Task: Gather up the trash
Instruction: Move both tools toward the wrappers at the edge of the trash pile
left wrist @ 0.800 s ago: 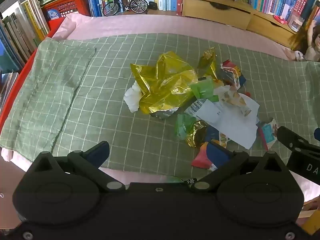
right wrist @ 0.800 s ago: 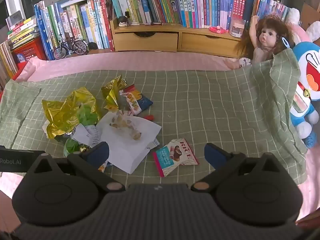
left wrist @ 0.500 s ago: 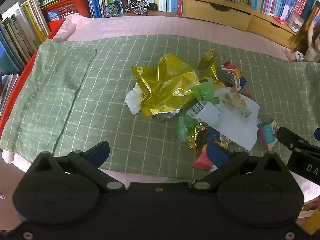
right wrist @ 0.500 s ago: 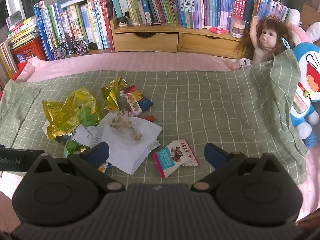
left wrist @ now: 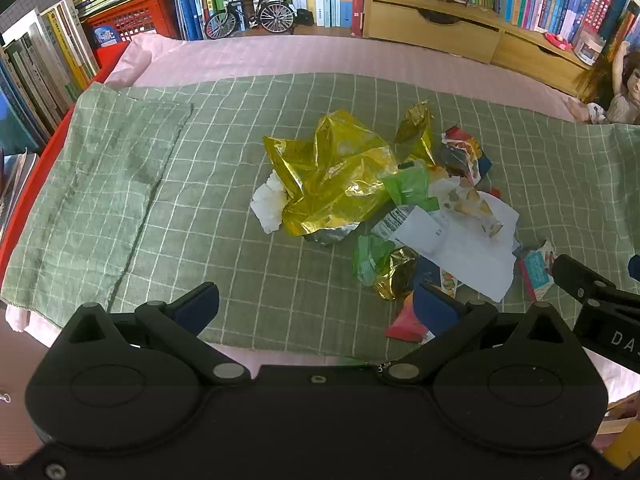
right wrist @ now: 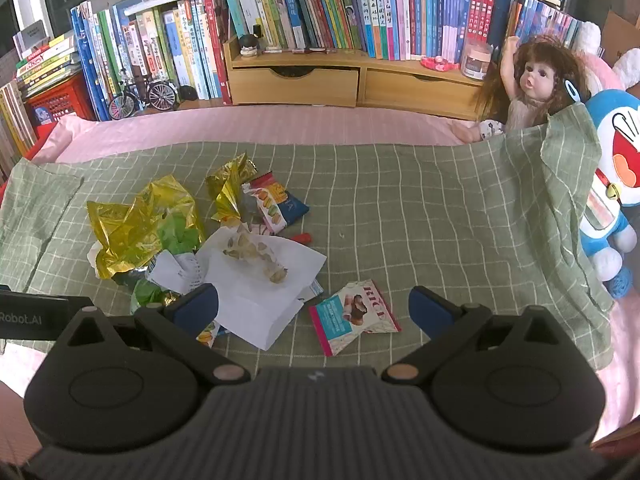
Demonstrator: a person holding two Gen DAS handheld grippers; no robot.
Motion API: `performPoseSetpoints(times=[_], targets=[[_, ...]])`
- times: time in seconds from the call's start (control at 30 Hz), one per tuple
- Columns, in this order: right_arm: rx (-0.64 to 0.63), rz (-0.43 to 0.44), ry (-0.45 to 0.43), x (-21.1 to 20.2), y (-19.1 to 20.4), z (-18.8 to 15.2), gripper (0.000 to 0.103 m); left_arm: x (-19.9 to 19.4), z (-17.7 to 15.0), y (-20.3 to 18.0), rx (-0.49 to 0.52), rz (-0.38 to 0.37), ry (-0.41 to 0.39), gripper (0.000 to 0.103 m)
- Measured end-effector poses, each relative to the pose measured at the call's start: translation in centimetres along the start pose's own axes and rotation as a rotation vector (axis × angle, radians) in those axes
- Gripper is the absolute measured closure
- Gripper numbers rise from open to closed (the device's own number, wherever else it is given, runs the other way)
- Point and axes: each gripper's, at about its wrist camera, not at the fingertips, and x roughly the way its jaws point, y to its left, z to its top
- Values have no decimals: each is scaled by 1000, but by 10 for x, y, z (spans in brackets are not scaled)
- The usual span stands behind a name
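Note:
A heap of trash lies on a green checked cloth: a big crumpled gold foil wrapper, white tissue, green plastic, white paper and small snack packets. My left gripper is open, near the cloth's front edge, left of the heap, with nothing between its fingers. In the right wrist view the gold foil wrapper and white paper lie at left. My right gripper is open above a teal and pink snack packet, not touching it.
Bookshelves and a wooden drawer unit line the back. A model bicycle and a red crate stand at back left. A doll and a blue plush toy sit at right. The cloth lies on a pink sheet.
Both views have shifted only slightly; the trash heap sits a little lower in the left wrist view. Both grippers stay open and nothing was picked up.

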Motion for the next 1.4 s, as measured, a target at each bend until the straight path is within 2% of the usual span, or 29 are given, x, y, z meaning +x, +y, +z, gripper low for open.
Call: performPoseSetpoints(times=[0.4,0.6,1.4], targets=[[3,-3,2,-3,-1,2,0,-3,2,1,5,2,-8,0],[5,-7,-4,-5,-2,1,0,-4,0,-2,25,55,-28,0],[18,-6,-16,-6,-3,1,0,0,-4,-1,40,30,-46,0]])
